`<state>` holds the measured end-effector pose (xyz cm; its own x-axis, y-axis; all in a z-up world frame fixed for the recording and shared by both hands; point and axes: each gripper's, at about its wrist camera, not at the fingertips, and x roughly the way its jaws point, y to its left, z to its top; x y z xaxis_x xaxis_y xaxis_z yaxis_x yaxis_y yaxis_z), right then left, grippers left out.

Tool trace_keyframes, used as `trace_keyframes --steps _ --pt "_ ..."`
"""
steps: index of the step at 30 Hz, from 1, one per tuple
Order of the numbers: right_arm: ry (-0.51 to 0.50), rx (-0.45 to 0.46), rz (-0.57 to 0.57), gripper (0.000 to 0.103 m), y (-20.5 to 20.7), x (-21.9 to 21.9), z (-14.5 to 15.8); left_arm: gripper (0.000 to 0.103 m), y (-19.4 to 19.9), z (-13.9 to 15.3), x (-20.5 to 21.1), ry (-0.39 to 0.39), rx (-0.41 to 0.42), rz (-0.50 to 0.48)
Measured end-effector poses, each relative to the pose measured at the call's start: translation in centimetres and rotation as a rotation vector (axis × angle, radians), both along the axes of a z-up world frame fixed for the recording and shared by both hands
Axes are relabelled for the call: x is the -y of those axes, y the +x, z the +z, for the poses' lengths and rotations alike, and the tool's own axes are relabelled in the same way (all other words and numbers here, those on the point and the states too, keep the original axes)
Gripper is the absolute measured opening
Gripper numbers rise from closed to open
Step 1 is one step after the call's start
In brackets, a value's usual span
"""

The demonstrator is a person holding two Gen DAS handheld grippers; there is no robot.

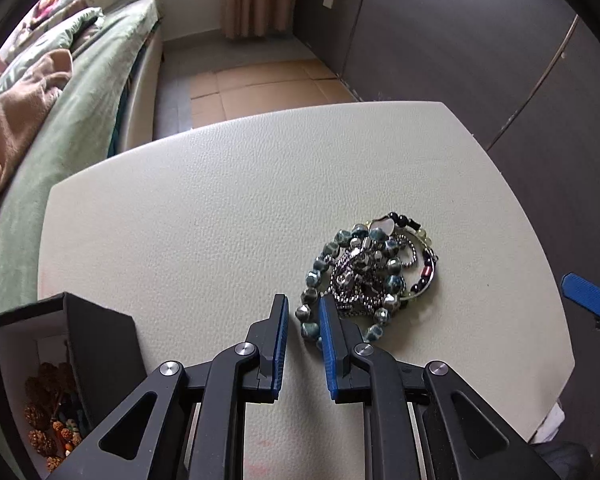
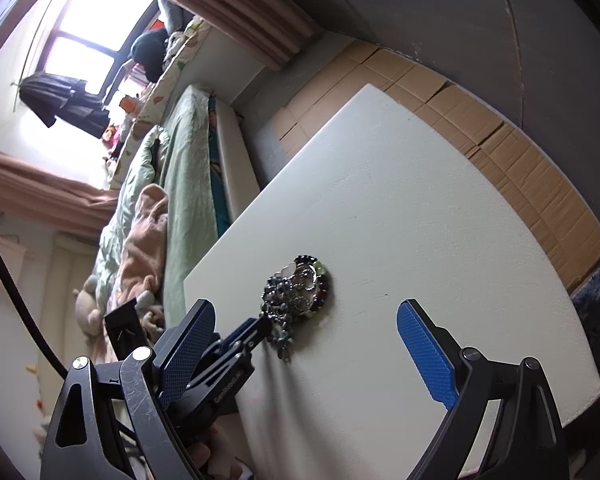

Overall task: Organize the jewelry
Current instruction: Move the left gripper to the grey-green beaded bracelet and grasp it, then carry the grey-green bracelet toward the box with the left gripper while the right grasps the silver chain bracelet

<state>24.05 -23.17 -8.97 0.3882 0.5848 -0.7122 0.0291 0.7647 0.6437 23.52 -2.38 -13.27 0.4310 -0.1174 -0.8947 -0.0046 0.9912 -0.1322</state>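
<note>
A tangled jewelry pile [image 1: 374, 270] lies on the cream table [image 1: 204, 208]: blue-green bead strands, silver chains and a dark bangle. My left gripper [image 1: 304, 312] points down at the pile's near edge. Its blue pads stand narrowly apart, with a strand of blue-green beads [image 1: 306, 320] between the tips and a sliver of table showing beside the left pad. In the right wrist view the pile [image 2: 300, 288] sits mid-table with the left gripper's tip [image 2: 260, 326] at its lower edge. My right gripper [image 2: 306, 304] hovers wide open, holding nothing; one of its pads [image 1: 588, 296] shows at the right.
A black box [image 1: 100, 336] stands open at the table's near left, with brown seed-bead bracelets [image 1: 44, 412] inside; it also shows as the box [image 2: 124, 326]. A bed [image 1: 72, 120] with green cover runs along the left. Cardboard [image 1: 260, 88] covers the floor beyond.
</note>
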Motion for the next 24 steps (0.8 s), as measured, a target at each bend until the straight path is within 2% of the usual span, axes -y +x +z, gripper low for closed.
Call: trace_keyframes --steps 1,3,7,15,24 --pt "-0.003 -0.002 0.005 0.094 0.1 0.0 -0.1 0.017 0.0 0.0 0.1 0.002 0.01 0.003" --pt "-0.004 -0.008 0.008 0.094 0.2 -0.2 -0.3 0.009 0.1 0.0 0.4 0.007 0.014 -0.012" --pt "-0.013 -0.021 0.008 0.094 0.2 -0.4 -0.7 0.009 -0.1 0.4 -0.1 -0.045 0.006 0.001" --pt "-0.022 -0.031 -0.005 0.094 0.2 -0.3 -0.9 0.009 -2.5 5.5 -0.8 -0.175 0.137 -0.009" --pt "-0.051 -0.023 0.037 0.094 0.1 -2.2 -1.1 0.009 -4.0 7.9 -3.1 -0.213 0.2 0.033"
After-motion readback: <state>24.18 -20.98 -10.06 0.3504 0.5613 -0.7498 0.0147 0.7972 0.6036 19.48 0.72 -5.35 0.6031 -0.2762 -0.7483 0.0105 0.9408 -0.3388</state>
